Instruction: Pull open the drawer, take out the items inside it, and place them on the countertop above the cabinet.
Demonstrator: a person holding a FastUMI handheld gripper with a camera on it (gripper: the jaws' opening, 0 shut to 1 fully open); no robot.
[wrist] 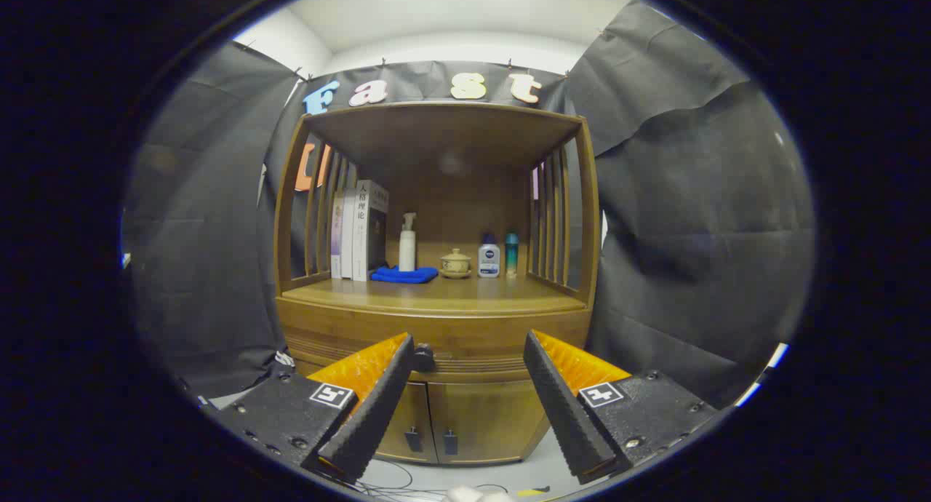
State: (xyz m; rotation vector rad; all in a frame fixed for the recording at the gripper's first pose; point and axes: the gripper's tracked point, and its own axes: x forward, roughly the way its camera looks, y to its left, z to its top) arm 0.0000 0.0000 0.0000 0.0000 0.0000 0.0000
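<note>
A wooden cabinet (pixel 436 320) stands ahead of me against the booth wall. Its drawer (pixel 465 342) sits shut under the countertop (pixel 436 292), with a dark round knob (pixel 423 356) showing just beside my left finger (pixel 374 407). My gripper (pixel 469 349) is open and empty, fingers spread wide, with the drawer front and the two lower cabinet doors (pixel 465 418) beyond them. What lies inside the drawer is hidden.
On the countertop stand several upright books (pixel 358 231), a white spray bottle (pixel 407 244), a folded blue cloth (pixel 404 274), a small lidded cup (pixel 455 263), a white lotion bottle (pixel 489 257) and a teal bottle (pixel 512 254). Cables lie on the floor below.
</note>
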